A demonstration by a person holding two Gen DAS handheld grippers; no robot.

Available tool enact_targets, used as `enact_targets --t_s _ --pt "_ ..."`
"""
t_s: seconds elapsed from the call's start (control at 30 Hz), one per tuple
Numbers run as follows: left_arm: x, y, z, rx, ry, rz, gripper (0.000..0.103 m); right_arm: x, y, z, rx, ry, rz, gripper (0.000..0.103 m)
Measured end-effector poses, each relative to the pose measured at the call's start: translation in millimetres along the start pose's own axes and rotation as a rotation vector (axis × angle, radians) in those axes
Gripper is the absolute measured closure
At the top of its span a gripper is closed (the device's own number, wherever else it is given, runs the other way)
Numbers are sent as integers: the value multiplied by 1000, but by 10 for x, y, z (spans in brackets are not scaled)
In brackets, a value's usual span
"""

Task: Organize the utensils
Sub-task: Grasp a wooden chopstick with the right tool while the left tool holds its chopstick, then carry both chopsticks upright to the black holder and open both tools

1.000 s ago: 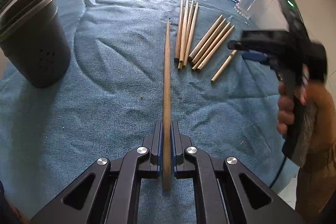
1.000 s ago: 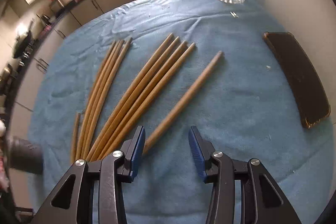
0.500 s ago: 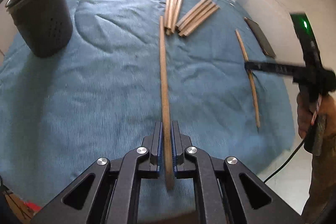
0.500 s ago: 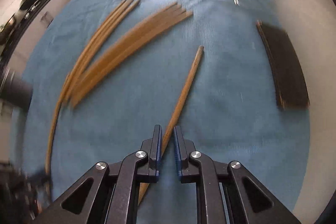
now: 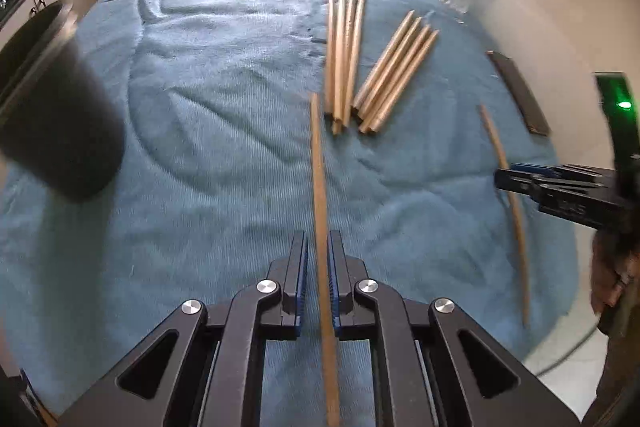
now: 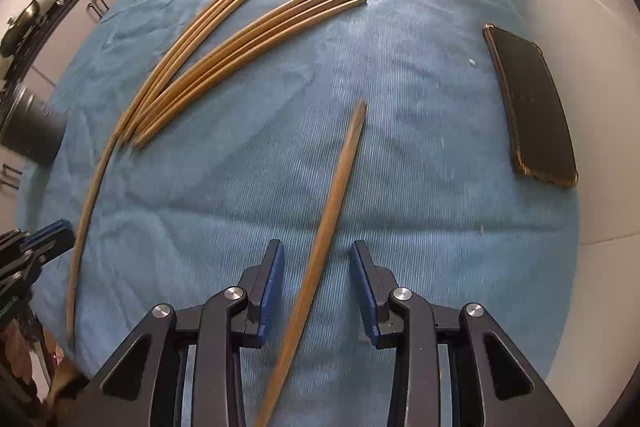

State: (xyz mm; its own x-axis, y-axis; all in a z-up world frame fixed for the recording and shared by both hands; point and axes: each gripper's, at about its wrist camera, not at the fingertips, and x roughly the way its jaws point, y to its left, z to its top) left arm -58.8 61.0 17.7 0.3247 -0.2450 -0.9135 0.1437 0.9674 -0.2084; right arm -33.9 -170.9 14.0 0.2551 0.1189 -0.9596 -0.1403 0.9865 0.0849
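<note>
Left gripper [image 5: 318,279] fingers pinching chopstick [image 5: 320,211], its tip pointing ahead toward two chopstick bundles [image 5: 372,67] on table [image 5: 200,107]. Right gripper [image 6: 318,287] fingers having just been opening, straddling second chopstick [image 6: 332,211] without touching it.

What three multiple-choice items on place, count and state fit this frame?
1. Where does the phone lie on the blue cloth? A) near its right edge B) at its middle C) off its left edge
2. How many chopsticks make up the two bundles together? A) four B) eight C) twelve
3. How is the right gripper? A) open around a chopstick B) shut on it C) out of view
Key: A, it lies by that edge; B, four per bundle; A, its jaws, just opening, stand clear of the chopstick.
</note>
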Motion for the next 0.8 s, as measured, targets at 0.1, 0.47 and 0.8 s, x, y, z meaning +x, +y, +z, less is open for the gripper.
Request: enact_targets --t_s 0.1,0.47,0.8 --pt "64 -33 157 1 11 33 94 28 -32 147 7 28 -21 77" --pt "189 -148 406 54 43 55 94 102 75 525 -27 96 -76 91" --pt "-145 27 165 3 -89 -57 97 -250 209 73 -29 -81 -11 95"
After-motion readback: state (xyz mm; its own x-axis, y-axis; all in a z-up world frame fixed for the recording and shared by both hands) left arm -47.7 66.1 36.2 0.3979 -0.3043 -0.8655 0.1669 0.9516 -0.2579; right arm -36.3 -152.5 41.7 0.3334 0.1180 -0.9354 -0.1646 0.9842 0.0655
